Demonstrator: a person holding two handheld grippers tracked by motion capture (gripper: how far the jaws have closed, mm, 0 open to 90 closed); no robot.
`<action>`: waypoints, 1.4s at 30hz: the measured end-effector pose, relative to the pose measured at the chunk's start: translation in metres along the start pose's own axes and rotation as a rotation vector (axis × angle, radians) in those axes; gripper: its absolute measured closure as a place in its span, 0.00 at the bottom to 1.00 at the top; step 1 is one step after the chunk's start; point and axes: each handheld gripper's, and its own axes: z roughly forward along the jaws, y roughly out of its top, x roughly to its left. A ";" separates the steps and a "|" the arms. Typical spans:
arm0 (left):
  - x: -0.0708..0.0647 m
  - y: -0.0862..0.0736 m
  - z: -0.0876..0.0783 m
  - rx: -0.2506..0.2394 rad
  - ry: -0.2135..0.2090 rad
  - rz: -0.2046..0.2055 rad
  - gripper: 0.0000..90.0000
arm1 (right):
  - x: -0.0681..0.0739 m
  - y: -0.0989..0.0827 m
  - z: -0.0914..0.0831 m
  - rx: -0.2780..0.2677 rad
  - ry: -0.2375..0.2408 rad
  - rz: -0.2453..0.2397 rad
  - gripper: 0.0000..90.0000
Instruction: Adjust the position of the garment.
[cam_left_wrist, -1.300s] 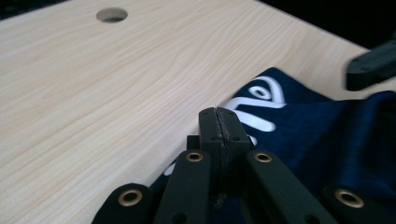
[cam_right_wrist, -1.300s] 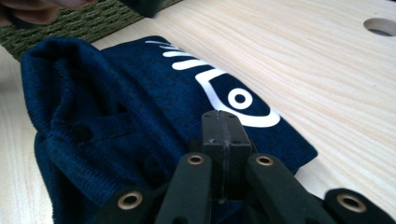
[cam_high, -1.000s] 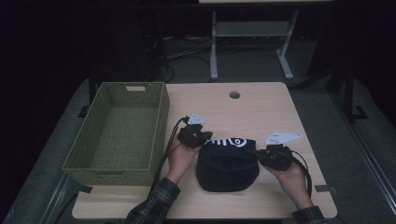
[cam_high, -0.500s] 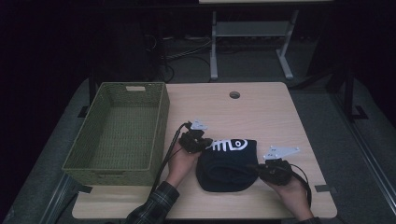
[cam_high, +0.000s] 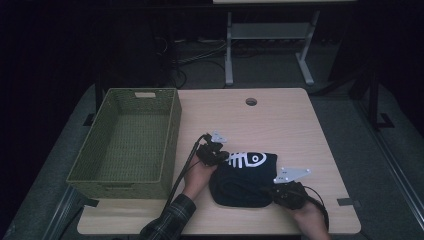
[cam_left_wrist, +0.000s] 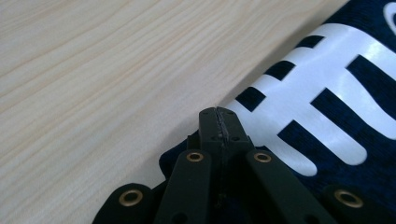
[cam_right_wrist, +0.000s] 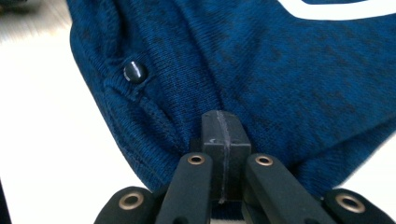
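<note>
A folded dark navy garment with a white fishbone print lies on the near half of the wooden table. My left gripper sits at the garment's far left corner; in the left gripper view its jaws are shut, tips at the cloth's edge beside the print. My right gripper is at the garment's near right edge. Its jaws are shut and lie against the blue knit, near a small dark button. No cloth shows between either pair of pads.
A green woven basket stands on the table's left side, with nothing seen inside. A round cable hole is near the far edge. A desk frame and cables stand on the floor behind the table.
Both hands have moved toward the near edge of the table and lower; the right one has also shifted slightly left. The garment has shifted a little nearer with them.
</note>
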 end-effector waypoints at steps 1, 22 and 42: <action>0.000 0.001 0.001 0.003 -0.002 -0.001 1.00 | 0.002 0.000 0.001 0.000 -0.011 -0.010 1.00; -0.032 -0.008 -0.065 -0.100 -0.112 0.029 0.99 | -0.033 0.027 -0.020 -0.171 -0.048 0.056 1.00; -0.050 -0.047 -0.055 0.053 -0.104 0.111 1.00 | -0.084 0.033 0.028 -0.031 -0.148 0.130 1.00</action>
